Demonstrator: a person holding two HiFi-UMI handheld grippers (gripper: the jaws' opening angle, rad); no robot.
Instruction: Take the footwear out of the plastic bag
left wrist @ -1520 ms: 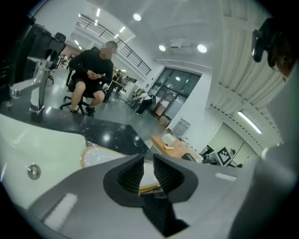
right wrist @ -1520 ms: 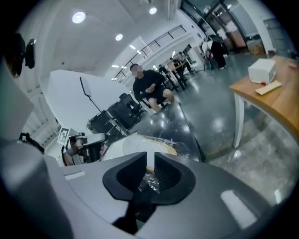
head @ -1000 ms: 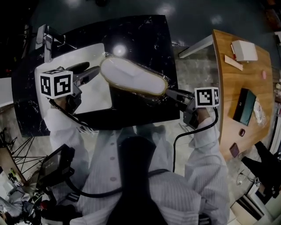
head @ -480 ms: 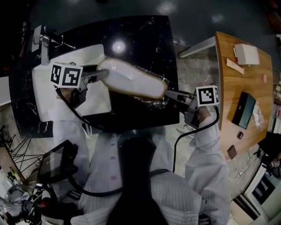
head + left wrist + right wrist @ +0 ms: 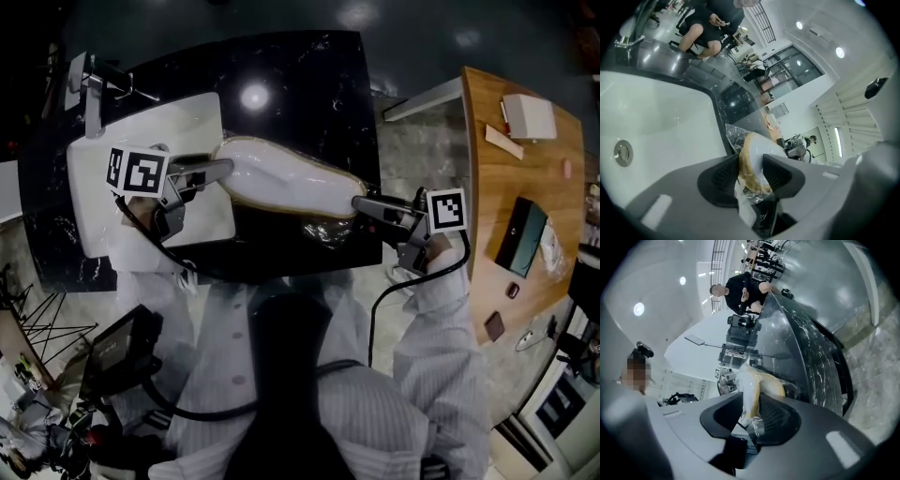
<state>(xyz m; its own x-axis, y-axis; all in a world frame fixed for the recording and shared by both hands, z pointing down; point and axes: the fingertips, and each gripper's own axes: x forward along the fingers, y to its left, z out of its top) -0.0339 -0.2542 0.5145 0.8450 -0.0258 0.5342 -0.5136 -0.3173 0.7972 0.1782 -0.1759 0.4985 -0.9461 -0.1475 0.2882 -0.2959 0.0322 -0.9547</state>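
Left claw (image 5: 223, 172) (image 5: 751, 171): jaws closing, pads clamped on 1 end of the slipper (image 5: 286, 178) (image 5: 751, 157) through the clear plastic bag (image 5: 328, 228) (image 5: 732, 134). Right claw (image 5: 361, 203) (image 5: 751, 409): jaws also closing, clamped on the other end of the slipper (image 5: 751, 387), film bunched between the pads.

Slipper is white with a tan sole rim, still wrapped in the bag, and stretched between the 2 claws. It lies slanted, left end higher in the head view. Loose crumpled film hangs under its right half, near the front edge of the worktop (image 5: 309, 84). Cannot tell if the slipper touches the worktop or is held clear of it.

Edges: the left claw sits over the right rim of the white sink (image 5: 202, 217) (image 5: 661, 122); the right claw is at the worktop's front-right corner, partly over the floor (image 5: 412, 150). The black marbled worktop behind the slipper is bare, open room there. A gap of floor separates the worktop from the wooden table (image 5: 483, 197) on the right, well apart from the slipper.

Containers: the sink basin shows only its drain (image 5: 622, 153); the faucet (image 5: 92, 89) stands at its far-left corner. The bag holds the 1 slipper.
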